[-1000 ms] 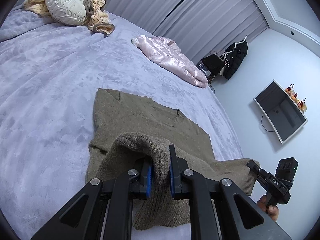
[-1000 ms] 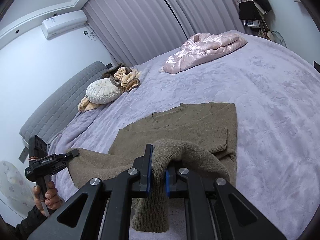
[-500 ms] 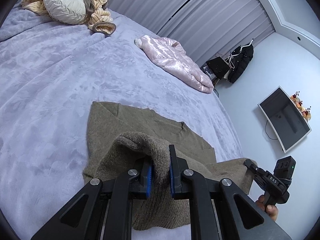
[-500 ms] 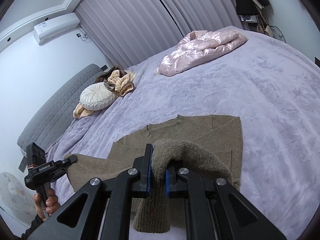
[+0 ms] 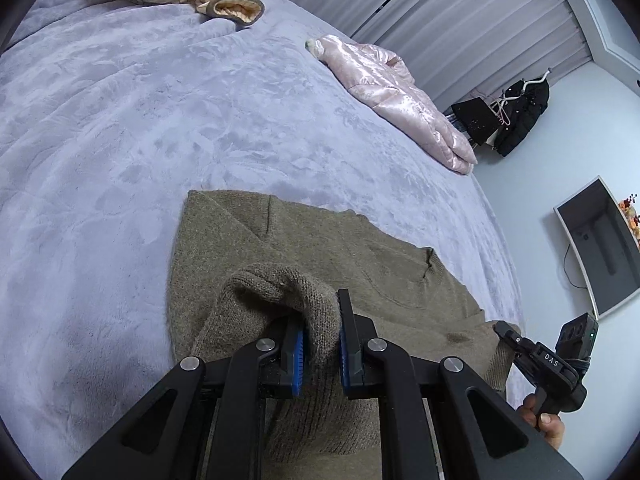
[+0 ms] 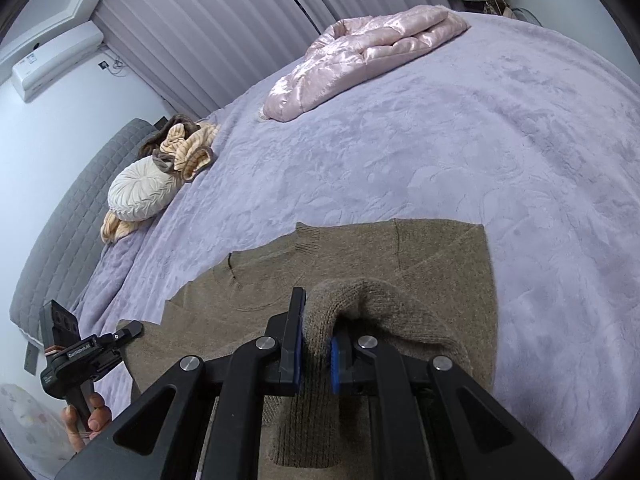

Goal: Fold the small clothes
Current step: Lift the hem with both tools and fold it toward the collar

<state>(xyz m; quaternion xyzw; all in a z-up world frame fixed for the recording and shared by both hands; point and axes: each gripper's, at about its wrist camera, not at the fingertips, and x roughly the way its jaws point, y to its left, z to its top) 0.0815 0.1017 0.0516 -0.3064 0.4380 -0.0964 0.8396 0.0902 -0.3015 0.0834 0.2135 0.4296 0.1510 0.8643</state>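
Note:
An olive-brown knit sweater point(image 5: 304, 248) lies on the lilac bedspread point(image 5: 120, 120), its collar end flat on the bed. My left gripper point(image 5: 320, 350) is shut on a bunched fold of the sweater's near edge and holds it raised. My right gripper point(image 6: 316, 354) is shut on the other near corner of the sweater point(image 6: 360, 264), also raised. Each gripper shows in the other's view: the right gripper point(image 5: 520, 344) at lower right, the left gripper point(image 6: 116, 336) at lower left. The lifted edge hangs over the flat part.
A pink satin quilted jacket point(image 5: 396, 92) lies farther back on the bed point(image 6: 360, 52). A round cream cushion point(image 6: 140, 192) and striped clothes point(image 6: 188, 152) sit by the grey headboard point(image 6: 60, 220). A wall TV point(image 5: 600, 240) and hanging dark clothes point(image 5: 516, 116) are past the bed's right side.
Both grippers have carried the held sweater edge forward toward the collar end, so less of the flat sweater shows ahead. The grips have not changed.

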